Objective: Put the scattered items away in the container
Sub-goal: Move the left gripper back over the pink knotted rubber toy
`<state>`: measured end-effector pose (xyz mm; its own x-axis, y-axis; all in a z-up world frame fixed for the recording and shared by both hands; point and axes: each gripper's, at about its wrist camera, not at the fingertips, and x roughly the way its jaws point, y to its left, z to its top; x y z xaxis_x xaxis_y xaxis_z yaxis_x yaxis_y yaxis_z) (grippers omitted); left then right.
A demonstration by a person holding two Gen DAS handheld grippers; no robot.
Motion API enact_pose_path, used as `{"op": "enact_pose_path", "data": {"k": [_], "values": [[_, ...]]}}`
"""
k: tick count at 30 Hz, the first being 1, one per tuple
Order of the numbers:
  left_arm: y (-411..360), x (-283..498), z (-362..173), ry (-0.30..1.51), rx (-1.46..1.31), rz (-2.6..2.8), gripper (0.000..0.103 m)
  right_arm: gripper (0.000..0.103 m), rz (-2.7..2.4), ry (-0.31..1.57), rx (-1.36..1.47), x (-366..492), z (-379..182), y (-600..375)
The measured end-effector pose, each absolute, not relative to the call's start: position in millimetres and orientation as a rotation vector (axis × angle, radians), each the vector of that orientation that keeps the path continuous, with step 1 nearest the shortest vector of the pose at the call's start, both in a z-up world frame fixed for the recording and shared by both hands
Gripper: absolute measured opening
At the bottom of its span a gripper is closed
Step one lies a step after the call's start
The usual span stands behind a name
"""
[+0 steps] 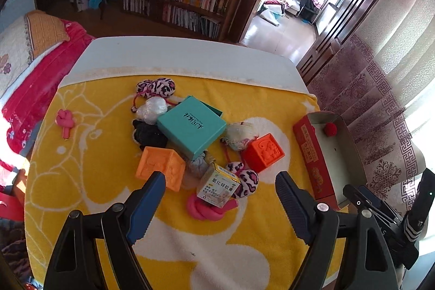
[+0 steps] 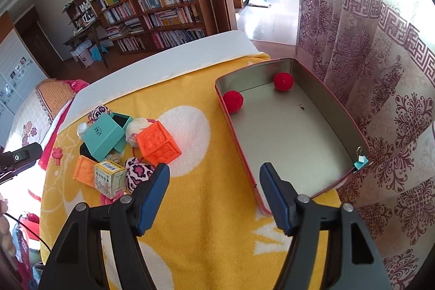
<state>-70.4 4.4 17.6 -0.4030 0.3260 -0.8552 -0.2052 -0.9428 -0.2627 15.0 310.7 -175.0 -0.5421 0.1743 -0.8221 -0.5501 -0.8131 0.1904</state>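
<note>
A red metal tin (image 2: 288,135) lies open at the table's right; it also shows in the left wrist view (image 1: 315,154). Two red pom-pom balls (image 2: 233,101) (image 2: 283,81) lie at its far end. A pile sits mid-table: teal box (image 1: 191,125), light orange block (image 1: 160,167), darker orange block (image 1: 263,152), yellow medicine box (image 1: 218,185), leopard plush pieces (image 1: 246,182), pink knot (image 1: 206,209). My left gripper (image 1: 220,181) is open just above the medicine box. My right gripper (image 2: 214,175) is open and empty by the tin's near left corner.
A yellow towel (image 1: 108,154) covers the white table (image 1: 185,56). A small pink knot (image 1: 65,121) lies apart at the left. A teal binder clip (image 2: 360,161) sits on the tin's near right corner. A curtain hangs to the right, a bed lies left.
</note>
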Motion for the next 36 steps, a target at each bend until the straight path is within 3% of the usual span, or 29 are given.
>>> {"op": "enact_pose_path", "data": {"k": [14,36], "values": [[-84,-64,-3,-0.271,-1.598,2.464,0.085,0.073,2.429,0.565,-1.267,-19,-178,253],[-122,-86,-41,-0.283,-1.714,2.377,0.085,0.078,2.408,0.591,-1.431,-68,-206,202]]}}
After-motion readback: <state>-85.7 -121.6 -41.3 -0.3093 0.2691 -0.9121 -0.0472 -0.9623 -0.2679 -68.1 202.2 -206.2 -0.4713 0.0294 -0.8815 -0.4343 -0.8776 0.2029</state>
